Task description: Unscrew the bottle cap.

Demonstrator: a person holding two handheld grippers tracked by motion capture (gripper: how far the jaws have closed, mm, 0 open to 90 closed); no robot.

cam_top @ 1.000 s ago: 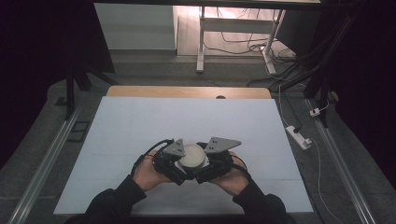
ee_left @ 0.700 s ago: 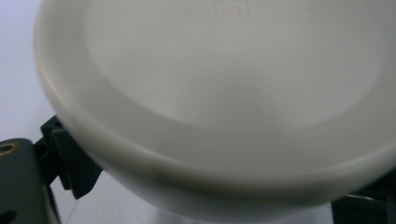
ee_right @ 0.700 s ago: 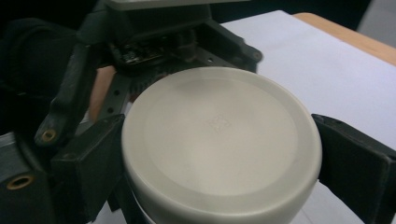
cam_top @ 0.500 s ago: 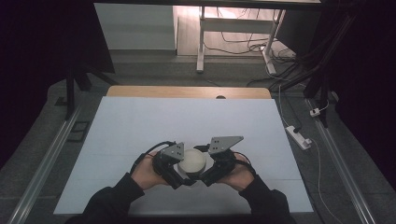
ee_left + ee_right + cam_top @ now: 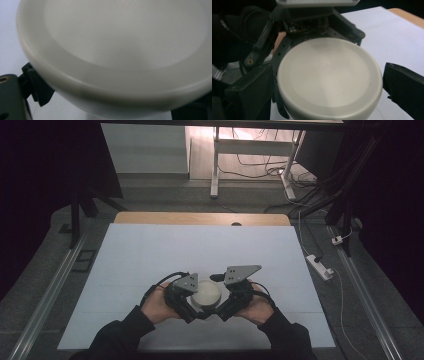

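Observation:
A round white container with a flat lid (image 5: 206,292) is held just above the near middle of the white table (image 5: 200,245). My left gripper (image 5: 196,299) comes at it from the left and is shut on its body below the lid (image 5: 120,50). In the left gripper view its black jaws (image 5: 37,87) show under the rim. From the right comes my right gripper (image 5: 218,295), whose jaws stand against both sides of the lid (image 5: 327,72). The right gripper view shows the left gripper's linkage (image 5: 307,22) behind the container.
The white sheet stretches far beyond and to both sides of the hands. A wooden strip (image 5: 200,218) borders the table's far edge. On the floor to the right lie a power strip (image 5: 318,266) and cables; metal rails run along both sides.
Both hands and the container have drawn slightly nearer the person. Both grips look unchanged.

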